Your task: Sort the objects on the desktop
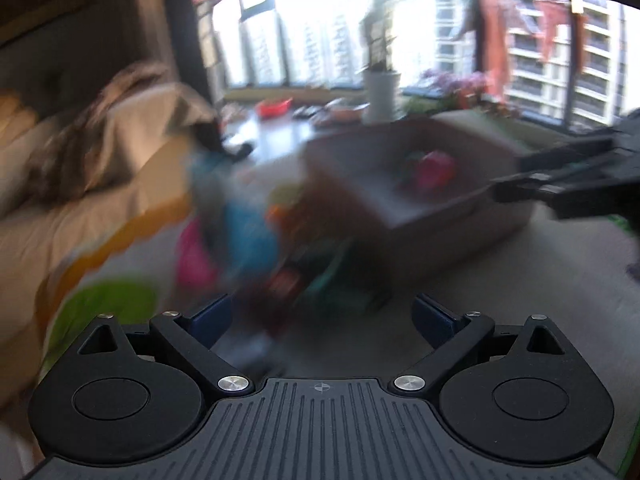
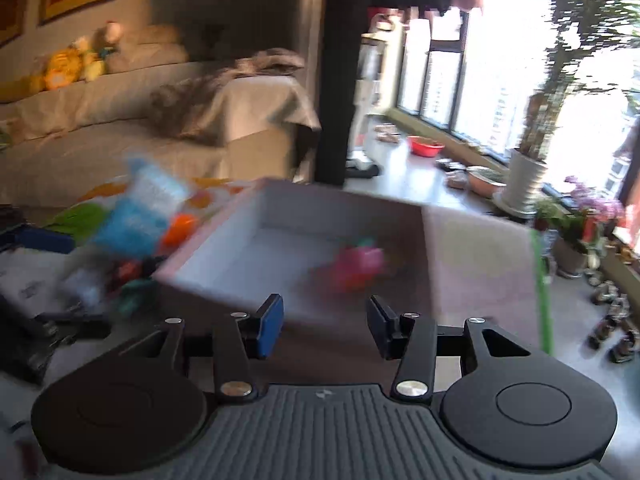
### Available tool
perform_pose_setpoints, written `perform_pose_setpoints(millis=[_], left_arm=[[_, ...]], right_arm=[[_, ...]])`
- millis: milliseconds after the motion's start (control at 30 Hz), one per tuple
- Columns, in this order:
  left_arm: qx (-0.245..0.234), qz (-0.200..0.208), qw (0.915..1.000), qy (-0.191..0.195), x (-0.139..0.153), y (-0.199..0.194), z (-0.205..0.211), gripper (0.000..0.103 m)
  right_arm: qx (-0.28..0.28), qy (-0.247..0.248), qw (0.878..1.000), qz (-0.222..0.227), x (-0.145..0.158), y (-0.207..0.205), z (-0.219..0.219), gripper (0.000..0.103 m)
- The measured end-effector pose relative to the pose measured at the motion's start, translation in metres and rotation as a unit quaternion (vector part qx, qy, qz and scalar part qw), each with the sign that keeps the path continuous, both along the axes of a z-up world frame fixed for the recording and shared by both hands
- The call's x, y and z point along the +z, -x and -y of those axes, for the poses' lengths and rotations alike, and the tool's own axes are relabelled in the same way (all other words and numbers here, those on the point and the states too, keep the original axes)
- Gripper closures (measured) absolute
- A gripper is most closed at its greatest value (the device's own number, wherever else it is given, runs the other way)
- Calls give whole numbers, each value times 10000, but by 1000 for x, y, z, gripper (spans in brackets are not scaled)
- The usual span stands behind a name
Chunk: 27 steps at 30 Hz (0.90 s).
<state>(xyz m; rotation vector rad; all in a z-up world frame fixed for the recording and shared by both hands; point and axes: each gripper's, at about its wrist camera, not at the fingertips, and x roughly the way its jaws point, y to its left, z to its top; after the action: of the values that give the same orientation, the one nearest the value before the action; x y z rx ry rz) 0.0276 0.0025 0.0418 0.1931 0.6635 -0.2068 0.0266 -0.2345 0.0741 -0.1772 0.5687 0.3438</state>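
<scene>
Both views are motion-blurred. An open white box (image 1: pixel 420 184) stands on the table with a pink toy (image 1: pixel 434 168) inside; it also shows in the right wrist view (image 2: pixel 304 248), toy (image 2: pixel 358 264) at its right. A blurred heap of small objects (image 1: pixel 256 240), with blue, pink, orange and teal pieces, lies left of the box; in the right wrist view this heap (image 2: pixel 136 232) is at the left. My left gripper (image 1: pixel 322 320) is open and empty, just in front of the heap. My right gripper (image 2: pixel 324 326) is open and empty at the box's near wall, and shows in the left wrist view (image 1: pixel 560 184).
A sofa (image 2: pixel 120 128) with a blanket and plush toys stands behind the table. A window ledge holds a white plant pot (image 2: pixel 524 176), a red bowl (image 2: pixel 426 146) and flowers (image 2: pixel 592 204). A green patterned cloth (image 1: pixel 104 308) covers the table's left part.
</scene>
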Motion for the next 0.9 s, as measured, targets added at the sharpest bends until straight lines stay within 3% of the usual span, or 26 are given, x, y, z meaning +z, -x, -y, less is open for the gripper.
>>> perform_pose_setpoints(millis=[100,233,300,433,500,600,900], left_arm=[[604,-308,9976,122,-8,-1,-26,3],[1148,-416,9918,367,-5,-8,-51,3],[1295,-346,9900,436,-1,-3,-60,3],[1454,-285,9877,504,3,6,-69,3],[1486,-277,9871,528,3,12,-74,3],[1490,-284,9868,560,1,14,-75,3],[1213,-373,9899,638,-7,13,-61,3]], right_arm=[[434,-107,9989,-173,-9,22,-22,57],[972,245,9949,-60,-24,37,-69,59],[1149,392,9926,87,-27,38,-93,68],[1435,770,9855,473,-32,32,-135,75],[1428,910,9842,522,-36,26,-146,87],[1400,808,9867,193,-39,15,-146,98],[1314,66,9871,-913,-29,40,-84,101]])
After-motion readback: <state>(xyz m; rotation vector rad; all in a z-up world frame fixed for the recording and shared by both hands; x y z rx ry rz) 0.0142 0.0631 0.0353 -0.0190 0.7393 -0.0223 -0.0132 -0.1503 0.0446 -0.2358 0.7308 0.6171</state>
